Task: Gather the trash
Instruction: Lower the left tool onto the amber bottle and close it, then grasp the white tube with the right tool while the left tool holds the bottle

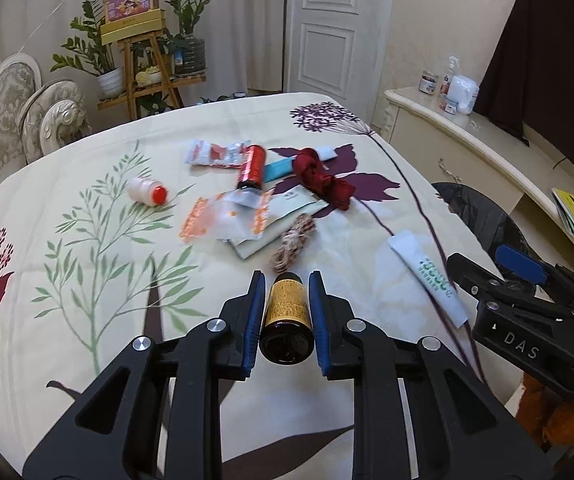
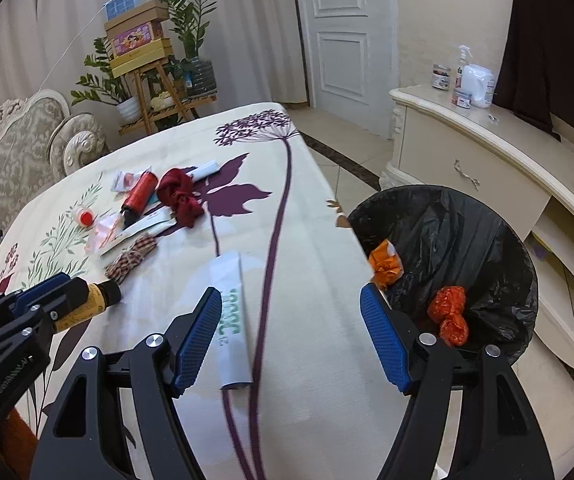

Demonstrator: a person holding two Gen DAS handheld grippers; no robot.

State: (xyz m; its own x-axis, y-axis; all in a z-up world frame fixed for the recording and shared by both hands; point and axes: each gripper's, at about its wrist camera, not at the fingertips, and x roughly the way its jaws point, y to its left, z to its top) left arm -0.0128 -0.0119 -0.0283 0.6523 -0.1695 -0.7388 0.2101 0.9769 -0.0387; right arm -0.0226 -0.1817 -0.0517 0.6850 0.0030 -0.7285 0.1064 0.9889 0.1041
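Observation:
My left gripper (image 1: 286, 282) is shut on a brown bottle with a yellow label (image 1: 287, 316), held just above the floral tablecloth (image 1: 87, 280); the bottle also shows in the right wrist view (image 2: 91, 300). My right gripper (image 2: 291, 300) is open and empty, above a white tube with green print (image 2: 233, 320), near the table's right edge. The tube also shows in the left wrist view (image 1: 427, 276). A bin lined with a black bag (image 2: 467, 232) stands right of the table and holds orange wrappers (image 2: 449, 312).
On the table lie a red bottle (image 1: 253, 168), a dark red cloth (image 1: 321, 178), a small white bottle with a red cap (image 1: 147, 192), plastic wrappers (image 1: 227, 216), a twine bundle (image 1: 293, 242) and a paper packet (image 1: 287, 216). A cream sideboard (image 2: 467, 160) stands right of the bin.

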